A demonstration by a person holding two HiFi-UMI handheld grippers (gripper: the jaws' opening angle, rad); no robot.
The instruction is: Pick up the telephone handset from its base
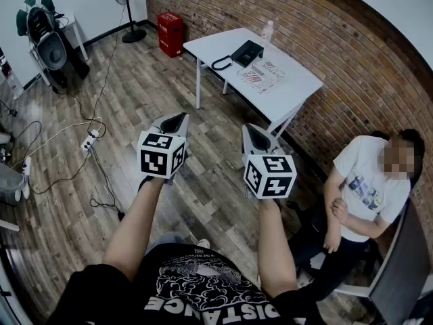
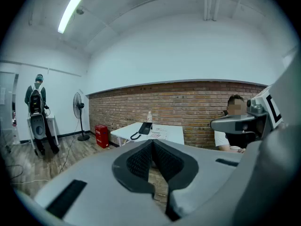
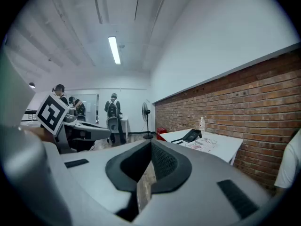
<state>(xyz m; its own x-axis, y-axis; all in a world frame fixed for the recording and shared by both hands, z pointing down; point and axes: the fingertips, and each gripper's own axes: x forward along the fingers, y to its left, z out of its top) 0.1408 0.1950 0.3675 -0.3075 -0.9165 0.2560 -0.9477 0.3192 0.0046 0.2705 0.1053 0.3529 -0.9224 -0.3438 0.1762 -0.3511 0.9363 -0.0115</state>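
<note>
I'm holding both tools out in front of me over the wooden floor (image 1: 203,195), well short of the white worktop (image 1: 298,81) that stands by the brick wall. The left tongs (image 1: 177,118) are closed on nothing: in the left gripper view the dark pads meet at their tips, with only floor showing behind them. The right tongs (image 1: 254,131) look the same, tips together and empty. I judge that keeping them closed suits the walk-up, since there is nothing to grasp out here.

The handset (image 1: 240,51) seems to lie in its cradle on the black telephone base (image 1: 252,51), at the far left part of the worktop, with the coiled cord (image 1: 218,63) trailing off toward the edge. Printed papers (image 1: 261,77) lie just beside the base and a bottle (image 1: 268,30) stands behind it. A person (image 1: 369,188) sits off to the right, clear of my path.

The pick has not started. My next job, as I read it, is to close the distance and open one pair of tongs before reaching across the handset.
</note>
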